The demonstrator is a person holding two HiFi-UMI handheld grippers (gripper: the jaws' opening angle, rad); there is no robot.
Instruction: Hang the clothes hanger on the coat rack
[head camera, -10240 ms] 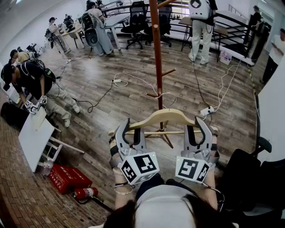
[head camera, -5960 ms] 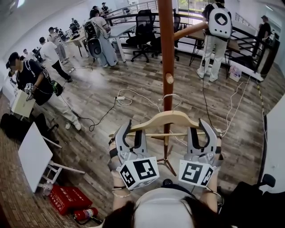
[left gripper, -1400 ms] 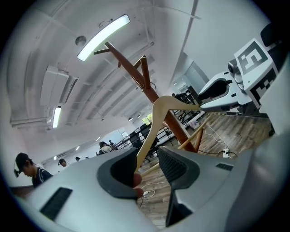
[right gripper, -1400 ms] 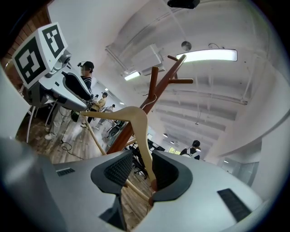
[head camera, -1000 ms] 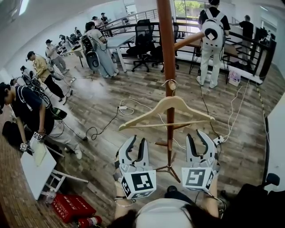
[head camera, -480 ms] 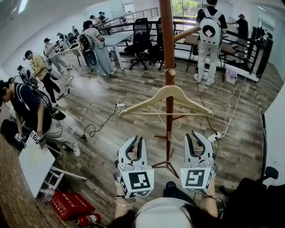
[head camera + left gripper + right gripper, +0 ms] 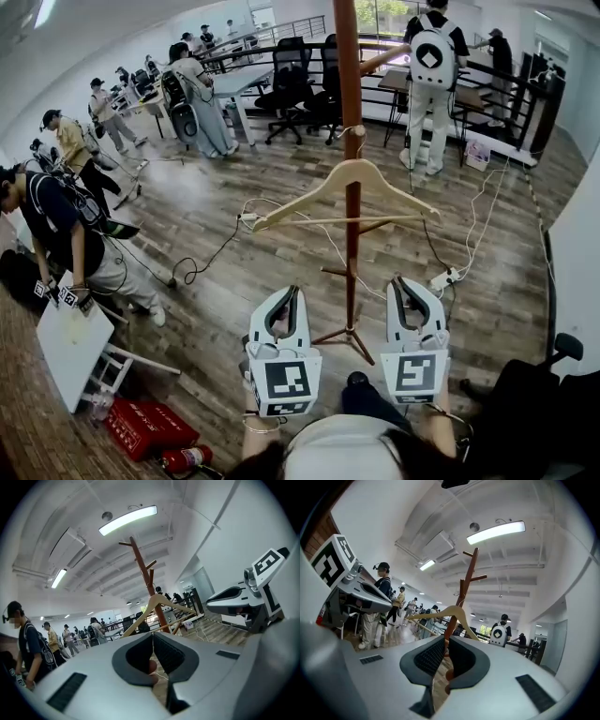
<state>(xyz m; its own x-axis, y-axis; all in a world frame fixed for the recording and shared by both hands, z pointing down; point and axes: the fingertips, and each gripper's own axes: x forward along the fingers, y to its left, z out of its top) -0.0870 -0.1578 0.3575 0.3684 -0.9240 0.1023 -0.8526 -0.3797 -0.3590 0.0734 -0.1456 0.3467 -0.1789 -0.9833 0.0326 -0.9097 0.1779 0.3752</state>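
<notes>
Wooden clothes hanger [image 7: 305, 195] hung by its hook on the pole of the coat rack [image 7: 348, 75], long axis running left to right across our head view, left end slightly lower. We judge the hanging step done. Both grippers lie below the hanger and well apart from it, one on either side of the pole. The left gripper [image 7: 289, 292] has its jaws together on nothing; the right gripper [image 7: 401, 283] has jaws all but together, also empty. Both pairs have just been closing. The hanger lies ahead of and above the jaws, neither hand clearly nearer
</notes>
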